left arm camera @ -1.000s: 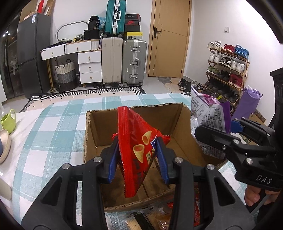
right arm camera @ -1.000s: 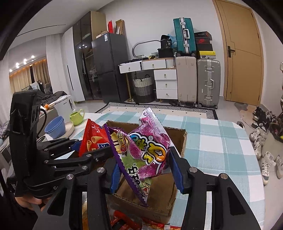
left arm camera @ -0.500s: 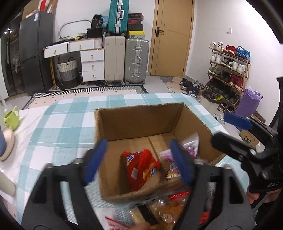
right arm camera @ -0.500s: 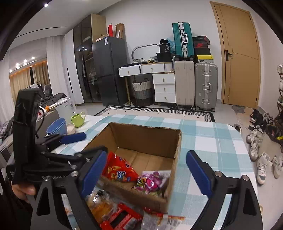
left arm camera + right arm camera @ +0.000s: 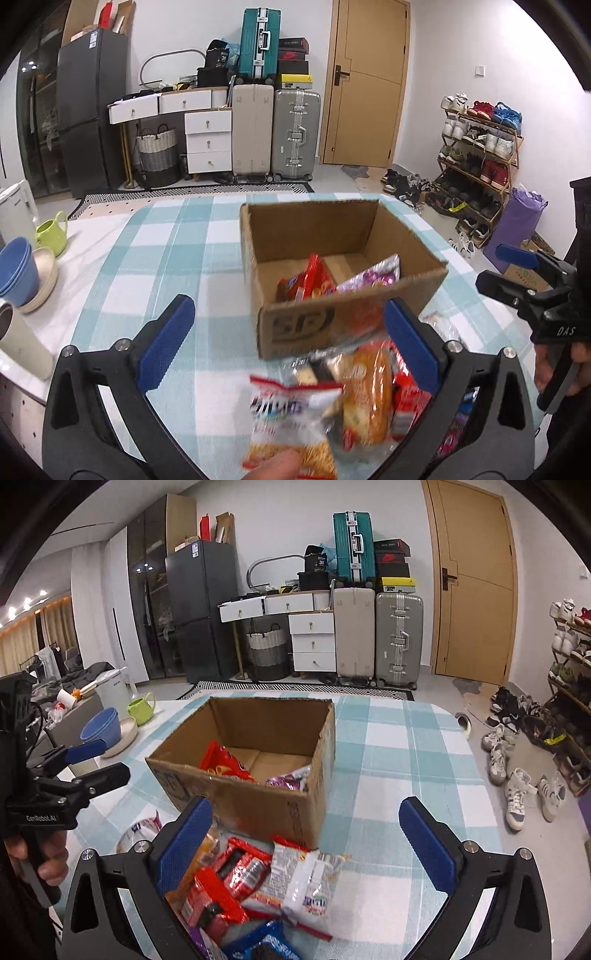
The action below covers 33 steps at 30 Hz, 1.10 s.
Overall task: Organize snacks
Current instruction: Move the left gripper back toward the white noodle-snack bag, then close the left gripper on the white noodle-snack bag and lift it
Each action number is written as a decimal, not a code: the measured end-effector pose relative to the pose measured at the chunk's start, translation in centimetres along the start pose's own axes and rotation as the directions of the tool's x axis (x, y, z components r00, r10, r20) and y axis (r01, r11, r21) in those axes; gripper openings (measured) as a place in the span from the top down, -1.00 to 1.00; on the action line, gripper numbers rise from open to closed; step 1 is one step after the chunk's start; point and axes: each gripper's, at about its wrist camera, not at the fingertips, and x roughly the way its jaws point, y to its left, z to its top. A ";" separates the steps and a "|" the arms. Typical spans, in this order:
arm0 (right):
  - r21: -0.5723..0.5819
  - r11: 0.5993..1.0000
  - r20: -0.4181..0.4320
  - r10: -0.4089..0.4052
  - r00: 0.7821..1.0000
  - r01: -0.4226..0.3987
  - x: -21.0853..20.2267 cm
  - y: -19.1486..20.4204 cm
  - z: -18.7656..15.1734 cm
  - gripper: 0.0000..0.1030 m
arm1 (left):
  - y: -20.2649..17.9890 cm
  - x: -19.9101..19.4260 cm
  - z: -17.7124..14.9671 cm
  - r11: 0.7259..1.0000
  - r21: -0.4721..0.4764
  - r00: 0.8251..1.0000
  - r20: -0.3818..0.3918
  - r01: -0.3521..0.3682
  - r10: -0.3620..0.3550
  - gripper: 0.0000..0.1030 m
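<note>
An open cardboard box (image 5: 295, 325) (image 5: 258, 812) stands on the checked tablecloth. Inside lie a red snack bag (image 5: 306, 280) (image 5: 223, 762) and a purple snack bag (image 5: 373, 275) (image 5: 290, 777). A pile of loose snack packets (image 5: 354, 391) (image 5: 258, 882) lies in front of the box. My left gripper (image 5: 288, 347) is open and empty above the pile's left side. My right gripper (image 5: 306, 845) is open and empty above the pile, near the box's front corner. Each gripper shows at the edge of the other's view.
Blue bowls (image 5: 16, 269), a green watering can (image 5: 51, 232) and a cream cup (image 5: 22, 343) stand at the table's left edge. Suitcases, drawers and a fridge line the far wall. A shoe rack (image 5: 476, 155) stands on the right.
Both grippers opened and dropped the red and purple bags into the box. Both have since pulled back and now hang over the snack pile in front of the box.
</note>
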 end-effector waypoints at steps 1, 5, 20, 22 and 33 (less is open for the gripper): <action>0.006 1.000 -0.005 0.000 1.000 0.000 -0.3 -0.1 -0.4 -0.99 | 0.1 -0.3 -0.3 1.000 -0.001 1.000 -0.001 -0.002 0.002 -0.98; 0.001 1.000 -0.012 -0.005 1.000 0.005 -1.1 0.0 -1.4 -0.99 | 0.7 -1.6 -2.1 1.000 0.003 1.000 -0.017 -0.004 0.004 -0.98; 0.051 0.998 -0.107 -0.017 0.994 0.023 0.7 -0.7 -4.5 -0.99 | 0.7 -1.2 -5.0 0.999 0.024 0.994 -0.104 -0.031 0.034 -0.98; 0.059 0.998 -0.122 -0.009 0.992 0.016 1.4 -0.6 -4.5 -0.99 | 0.9 -0.7 -5.1 0.999 0.028 0.992 -0.116 -0.044 0.047 -0.98; 0.105 0.994 -0.197 -0.021 0.980 0.042 4.2 -0.5 -5.7 -0.99 | 1.5 1.8 -6.3 1.000 0.009 0.976 -0.219 0.013 -0.011 -0.98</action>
